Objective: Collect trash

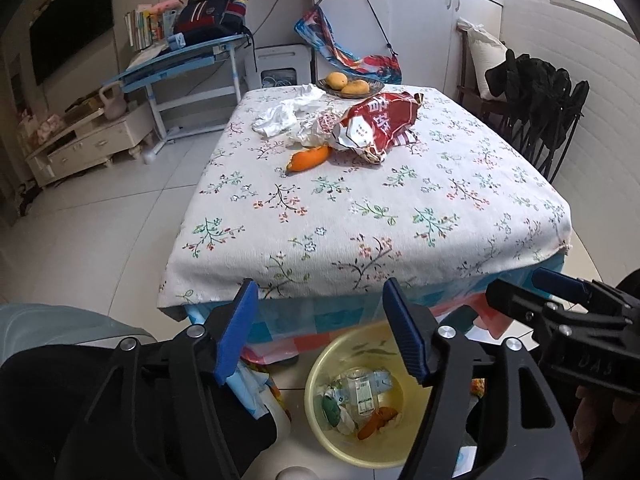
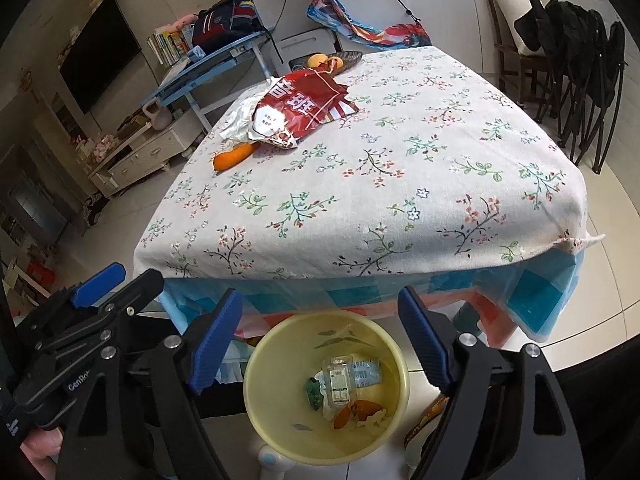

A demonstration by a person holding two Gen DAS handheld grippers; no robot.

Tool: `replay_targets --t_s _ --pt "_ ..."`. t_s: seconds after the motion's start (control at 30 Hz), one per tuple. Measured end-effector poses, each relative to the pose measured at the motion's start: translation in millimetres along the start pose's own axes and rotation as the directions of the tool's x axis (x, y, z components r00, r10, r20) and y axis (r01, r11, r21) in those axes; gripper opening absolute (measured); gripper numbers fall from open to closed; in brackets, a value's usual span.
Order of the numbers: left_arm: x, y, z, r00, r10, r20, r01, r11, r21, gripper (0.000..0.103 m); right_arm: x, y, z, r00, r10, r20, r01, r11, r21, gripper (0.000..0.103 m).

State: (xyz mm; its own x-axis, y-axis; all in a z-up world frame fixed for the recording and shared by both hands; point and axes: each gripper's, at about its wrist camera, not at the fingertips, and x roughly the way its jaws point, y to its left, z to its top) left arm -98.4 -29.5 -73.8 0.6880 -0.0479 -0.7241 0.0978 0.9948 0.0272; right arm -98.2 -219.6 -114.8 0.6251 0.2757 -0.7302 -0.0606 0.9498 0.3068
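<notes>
1. Far left of the table (image 1: pixel 360 216), a TV stand (image 1: pixel 88 144) and a blue desk (image 1: pixel 180 64) sit against the wall, well apart from the action.
2. Left gripper (image 1: pixel 320 328) hangs at the table's near edge, angled steeply down toward the floor, blue pads spread wide apart, nothing between them.
3. Below the table's near edge stands the yellow bin (image 1: pixel 320 364), and in it lie a clear bottle (image 1: pixel 362 394), green scraps and orange peel pieces (image 1: pixel 376 420).
4. Right gripper (image 2: pixel 320 340) tilts down over the same bin (image 2: pixel 400 384), just right of the left gripper; jaws stand wide apart and empty.
5. Out on the table's far half, the trash waits: an orange peel (image 1: pixel 308 158), a red snack bag (image 1: pixel 376 124) touching it, and crumpled white paper (image 1: pixel 288 116) on the bag's left.
6. At the table's far edge, a plate of fruit (image 1: pixel 350 85).
</notes>
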Motion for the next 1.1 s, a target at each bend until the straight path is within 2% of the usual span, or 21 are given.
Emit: replay_targets --t_s 0.47,0.93,1.1 --pt "22.2 35.1 24.1 0.999 0.015 -0.031 -0.019 0.988 -0.15 0.065 8.9 1.8 1.2 1.0 -0.003 -0.012 0.003 1.0 0.01 0.081" --pt "29.8 41.3 41.3 1.0 0.028 -0.015 -0.03 0.986 -0.165 0.073 14.8 3.7 4.9 1.0 -0.001 -0.019 0.001 1.0 0.016 0.083" --pt "35.6 42.1 52.2 1.0 0.027 -0.016 -0.029 0.988 -0.154 0.074 19.1 3.6 11.4 0.999 0.023 -0.023 -0.022 0.999 0.039 0.083"
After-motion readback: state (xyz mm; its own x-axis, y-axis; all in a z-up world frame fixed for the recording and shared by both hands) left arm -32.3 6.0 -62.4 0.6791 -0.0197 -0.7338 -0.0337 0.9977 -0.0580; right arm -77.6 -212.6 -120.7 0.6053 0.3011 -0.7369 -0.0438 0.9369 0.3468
